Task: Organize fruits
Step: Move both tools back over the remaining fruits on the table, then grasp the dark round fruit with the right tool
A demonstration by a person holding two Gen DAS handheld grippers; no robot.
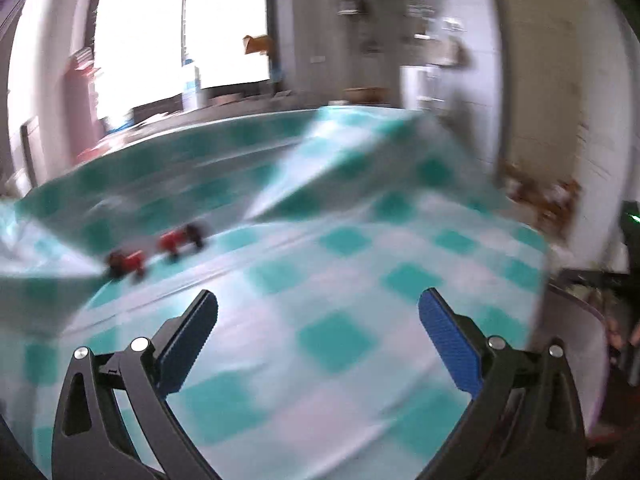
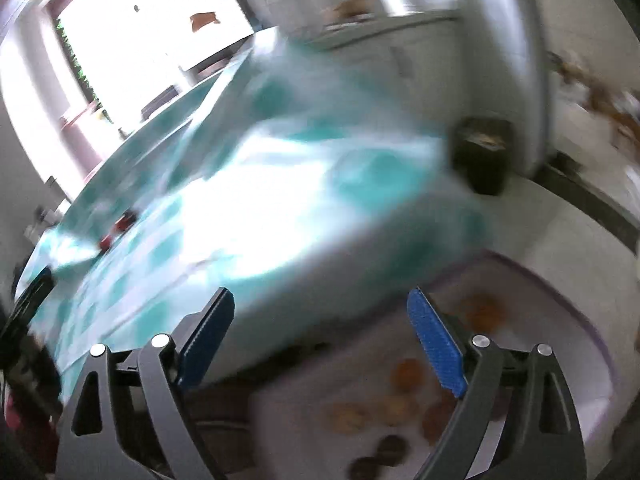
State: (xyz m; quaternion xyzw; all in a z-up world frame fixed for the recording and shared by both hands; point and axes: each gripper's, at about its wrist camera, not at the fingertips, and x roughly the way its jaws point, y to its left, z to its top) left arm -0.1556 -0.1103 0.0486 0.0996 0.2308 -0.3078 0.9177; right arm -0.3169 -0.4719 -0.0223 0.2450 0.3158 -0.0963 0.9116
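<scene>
Both grippers hang wide and empty: left gripper (image 1: 318, 304) over the teal checked tablecloth (image 1: 344, 240), right gripper (image 2: 320, 304) above a pale tray (image 2: 560, 320). Blurred orange and brown fruits (image 2: 404, 374) lie in it, at five o'clock. Looks like a pause between picks. Next: choose one fruit, drop down, close gently. Far off at ten o'clock, red clips (image 1: 174, 240).

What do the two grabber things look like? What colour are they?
They look alike. The left gripper and the right gripper each have a black frame with slanted arms and long cut-out holes, joined by round silver bolts. The inner faces of the jaws are ribbed blue pads. The pictures are blurry, and no cables, markings or sleeves can be seen.
</scene>
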